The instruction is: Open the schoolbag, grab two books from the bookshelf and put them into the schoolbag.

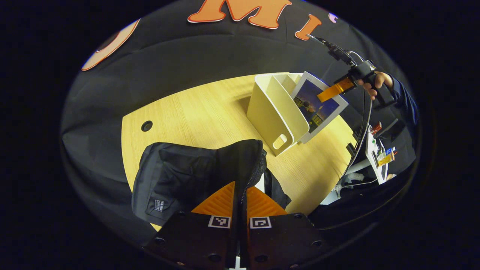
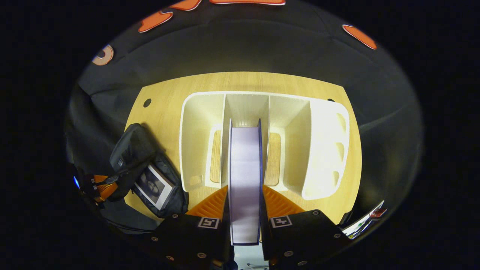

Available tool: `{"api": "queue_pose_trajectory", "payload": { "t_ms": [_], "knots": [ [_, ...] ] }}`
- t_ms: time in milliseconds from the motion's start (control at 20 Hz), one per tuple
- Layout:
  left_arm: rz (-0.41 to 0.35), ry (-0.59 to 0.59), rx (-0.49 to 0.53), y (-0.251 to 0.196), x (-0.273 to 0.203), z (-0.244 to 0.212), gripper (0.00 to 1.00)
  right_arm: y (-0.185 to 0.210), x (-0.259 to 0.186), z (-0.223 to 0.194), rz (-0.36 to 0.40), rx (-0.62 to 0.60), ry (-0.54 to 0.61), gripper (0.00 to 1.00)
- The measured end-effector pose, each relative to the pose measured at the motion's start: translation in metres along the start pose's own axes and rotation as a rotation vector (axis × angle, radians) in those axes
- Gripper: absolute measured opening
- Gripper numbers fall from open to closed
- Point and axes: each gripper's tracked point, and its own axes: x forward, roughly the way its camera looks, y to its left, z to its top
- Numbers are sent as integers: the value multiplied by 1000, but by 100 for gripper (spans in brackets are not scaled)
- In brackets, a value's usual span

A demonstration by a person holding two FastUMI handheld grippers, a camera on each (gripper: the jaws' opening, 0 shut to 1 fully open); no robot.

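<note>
Above the white bookshelf (image 2: 318,150), the right gripper (image 2: 244,210) clamped a second book (image 2: 244,168), while the left gripper (image 1: 240,204), jaws nearly closed, pinched the schoolbag (image 1: 195,168) rim, probably holding it open.

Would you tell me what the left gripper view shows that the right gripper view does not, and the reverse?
Left gripper view: the blue, white-bordered cover of the book held by the right gripper, the hand holding it, and the left gripper shut on the zipper edge of the black fabric schoolbag. Right gripper view: that book edge-on, and a second white-bordered book lying in the open bag. Both: the cream plastic bookshelf on the light wooden table.
</note>
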Motion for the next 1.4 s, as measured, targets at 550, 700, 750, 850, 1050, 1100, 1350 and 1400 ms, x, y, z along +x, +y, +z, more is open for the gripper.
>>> {"api": "queue_pose_trajectory", "payload": {
  "t_ms": [550,700,750,850,1050,1100,1350,1400],
  "knots": [
    [-66,-28,66,1,-7,-11,5,22,-39,-84,26,157,-29,33],
    [-78,-34,96,0,-8,-12,5,31,-48,-104,43,205,-54,34],
    [-81,-34,104,1,-8,-12,5,33,-51,-111,45,219,-60,33],
    [-90,-34,118,2,-9,-11,5,39,-57,-124,61,255,-73,33],
    [-106,-37,150,6,-15,-20,5,54,-64,-143,115,349,-109,33],
    [-114,-35,160,5,-14,-19,5,61,-65,-146,143,386,-116,33],
    [-130,-37,195,5,-16,-22,5,103,-78,-150,285,481,-178,33],
    [-132,-38,196,5,-17,-21,5,112,-81,-146,314,491,-196,32]
  ]
}}
